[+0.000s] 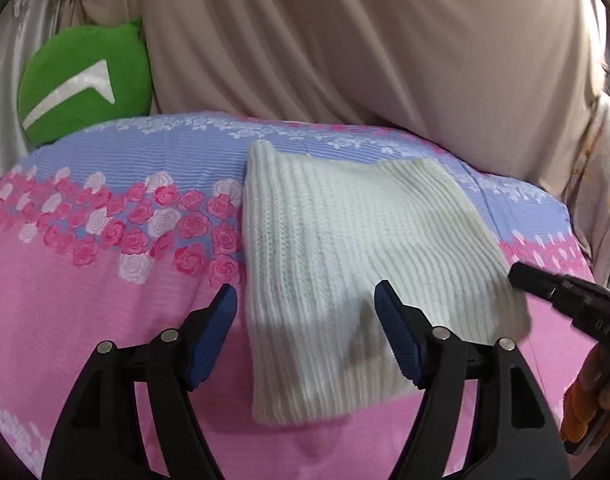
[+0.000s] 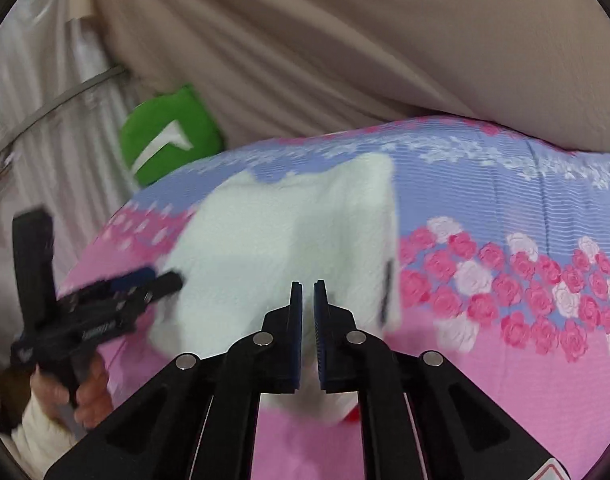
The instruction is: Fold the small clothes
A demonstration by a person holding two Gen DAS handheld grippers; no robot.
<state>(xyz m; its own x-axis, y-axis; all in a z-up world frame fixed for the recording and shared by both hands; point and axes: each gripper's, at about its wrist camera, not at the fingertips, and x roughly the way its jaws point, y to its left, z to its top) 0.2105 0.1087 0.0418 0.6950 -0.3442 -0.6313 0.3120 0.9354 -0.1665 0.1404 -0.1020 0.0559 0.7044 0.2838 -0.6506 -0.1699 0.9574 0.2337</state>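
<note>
A white ribbed knit garment (image 1: 345, 272) lies folded flat on the pink and blue floral bedsheet (image 1: 85, 300). My left gripper (image 1: 305, 300) is open, its blue pads (image 1: 217, 328) spread over the garment's near left part, holding nothing. My right gripper (image 2: 308, 300) has its jaws nearly together, a thin gap between them, over the near edge of the garment (image 2: 285, 248); whether cloth is pinched is unclear. The right gripper also shows at the garment's right edge in the left wrist view (image 1: 517, 276). The left gripper shows at the left in the right wrist view (image 2: 161, 280).
A green plush cushion (image 1: 85, 80) with a white mark sits at the back left of the bed. A large beige quilt (image 1: 365, 40) is piled along the back. Pale curtain fabric (image 2: 33, 100) hangs at the left.
</note>
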